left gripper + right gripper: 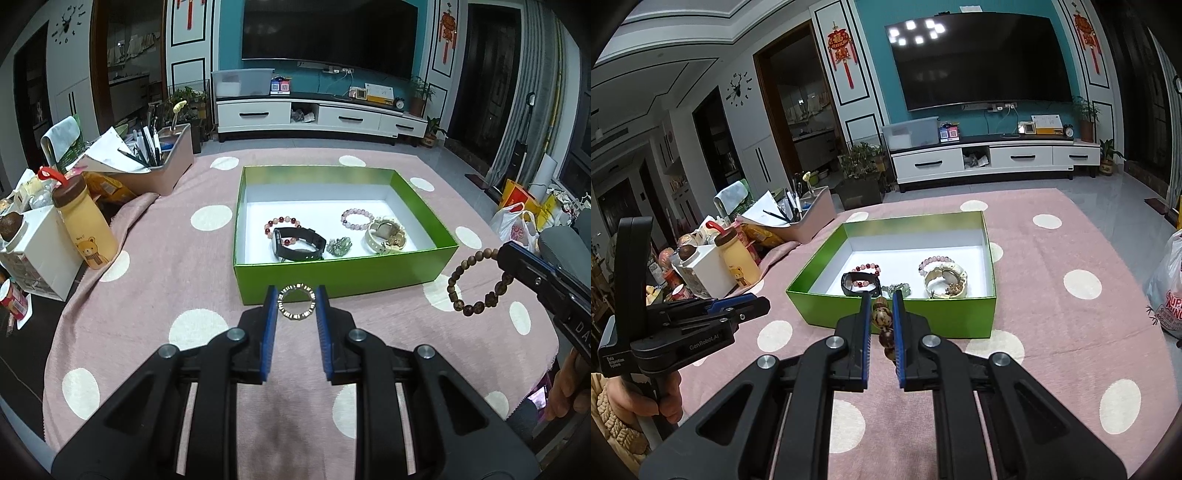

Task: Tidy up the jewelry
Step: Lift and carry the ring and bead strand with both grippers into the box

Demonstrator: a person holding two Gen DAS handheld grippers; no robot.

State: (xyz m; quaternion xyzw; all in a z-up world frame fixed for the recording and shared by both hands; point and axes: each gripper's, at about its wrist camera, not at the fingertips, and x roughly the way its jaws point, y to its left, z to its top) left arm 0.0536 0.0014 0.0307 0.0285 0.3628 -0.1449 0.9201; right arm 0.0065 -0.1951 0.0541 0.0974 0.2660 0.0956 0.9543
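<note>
Silver ring [296,302] and brown bead bracelet [476,281] aloft before green box [343,271]

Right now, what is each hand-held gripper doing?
Left hand-held gripper: closed on a small silver beaded ring-shaped bracelet.
Right hand-held gripper: closed on a brown wooden bead bracelet.

Dotted pink tablecloth [177,266]; green box [343,266]; yellow bottle [88,225]

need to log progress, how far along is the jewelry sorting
Done: two bead bracelets, a black watch, a green charm and a pale watch lie in the green box. In hand: left gripper grips a sparkly ring; right gripper grips a wooden bead bracelet. Left: placing both in the box.
</note>
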